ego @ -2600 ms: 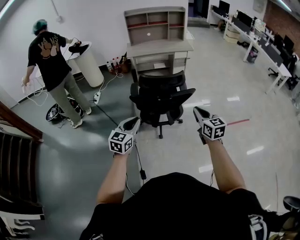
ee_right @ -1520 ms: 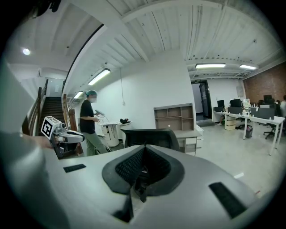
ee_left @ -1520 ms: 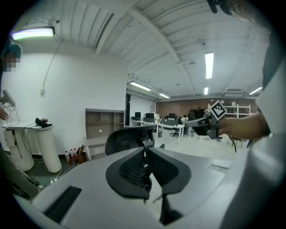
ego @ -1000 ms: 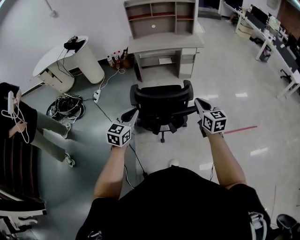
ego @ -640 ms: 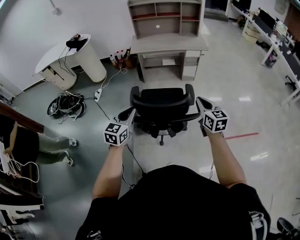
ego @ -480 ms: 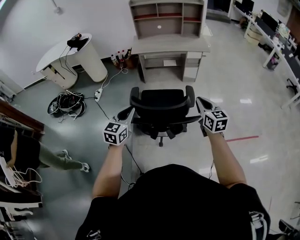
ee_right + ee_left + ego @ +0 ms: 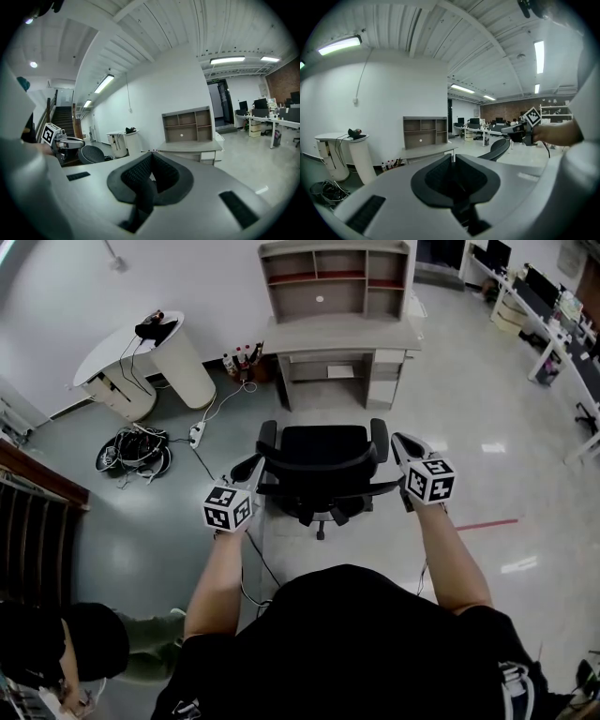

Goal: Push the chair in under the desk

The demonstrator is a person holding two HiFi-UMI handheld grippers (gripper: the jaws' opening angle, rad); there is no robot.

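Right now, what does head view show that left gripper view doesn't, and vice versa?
Head view only: the seat and base of the chair, the red floor line, the left gripper from outside.
Left gripper view only: ceiling lights, its own jaws close up, shut on nothing.
Both: desk, round stand, cables, the chair's back, right gripper.

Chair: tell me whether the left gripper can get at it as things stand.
Probably yes: the shut left gripper is right beside the chair, at its left edge, with nothing between them; contact is unclear.
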